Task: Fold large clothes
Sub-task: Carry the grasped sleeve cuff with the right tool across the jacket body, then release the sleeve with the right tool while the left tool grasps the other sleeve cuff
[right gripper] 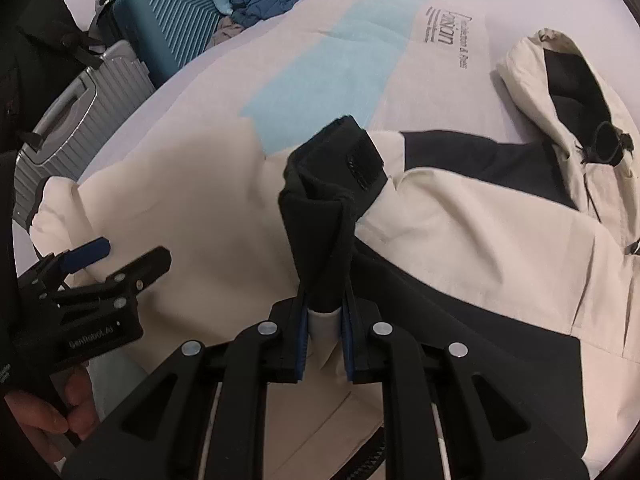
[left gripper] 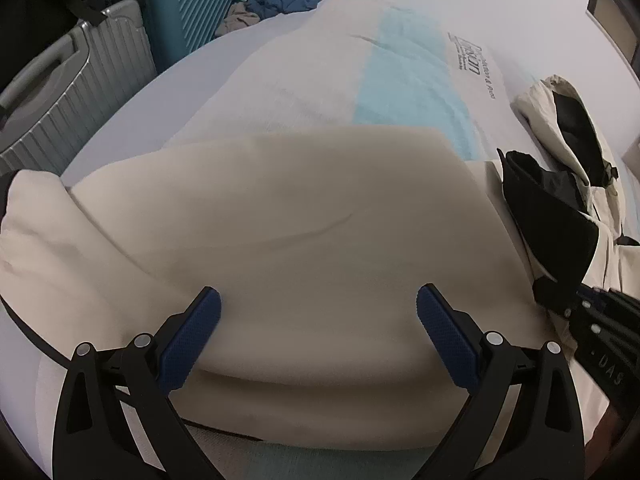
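Now | jacket (right gripper: 200,208) lengthwise toward hood (right gripper: 560,92) | right tool (right gripper: 326,344) pinches cuff (right gripper: 332,184) (left tool (left gripper: 318,336) wide)

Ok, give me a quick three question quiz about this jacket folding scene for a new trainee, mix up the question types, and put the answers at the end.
1. True or false: the right gripper is shut on the jacket's black cuff.
2. Multiple choice: the left gripper is
A. clamped on the hood
B. open over the cream jacket
C. holding a suitcase handle
3. Fill in: the stripe on the white sheet beneath the jacket is light ____.

Key:
1. True. The pads pinch the cuff.
2. B. Its jaws stand wide apart with only cream fabric below.
3. Blue.
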`<act>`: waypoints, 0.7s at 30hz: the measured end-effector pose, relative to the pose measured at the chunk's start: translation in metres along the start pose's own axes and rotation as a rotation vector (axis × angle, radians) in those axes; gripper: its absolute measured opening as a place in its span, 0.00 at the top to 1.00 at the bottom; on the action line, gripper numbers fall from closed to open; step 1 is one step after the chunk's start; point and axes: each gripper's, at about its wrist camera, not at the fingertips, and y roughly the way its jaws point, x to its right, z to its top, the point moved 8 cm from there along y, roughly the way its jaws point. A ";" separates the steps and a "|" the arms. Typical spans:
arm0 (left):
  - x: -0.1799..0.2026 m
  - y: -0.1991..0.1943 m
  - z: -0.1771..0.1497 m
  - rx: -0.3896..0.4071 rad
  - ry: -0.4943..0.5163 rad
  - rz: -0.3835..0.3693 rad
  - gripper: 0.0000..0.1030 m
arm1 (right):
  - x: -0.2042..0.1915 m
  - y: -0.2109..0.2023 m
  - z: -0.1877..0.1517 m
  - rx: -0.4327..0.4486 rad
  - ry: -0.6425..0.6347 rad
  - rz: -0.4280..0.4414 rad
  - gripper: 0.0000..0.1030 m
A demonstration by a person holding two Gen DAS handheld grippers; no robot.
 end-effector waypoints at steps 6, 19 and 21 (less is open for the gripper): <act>0.003 0.009 -0.007 -0.010 0.041 0.029 0.07 | -0.003 0.008 -0.007 -0.017 -0.018 -0.015 0.87; -0.009 0.000 -0.004 -0.048 0.036 0.070 0.06 | -0.017 -0.029 -0.022 -0.056 -0.050 -0.023 0.51; -0.015 -0.005 -0.003 -0.047 0.031 0.078 0.06 | -0.016 -0.042 -0.021 -0.044 -0.034 -0.015 0.51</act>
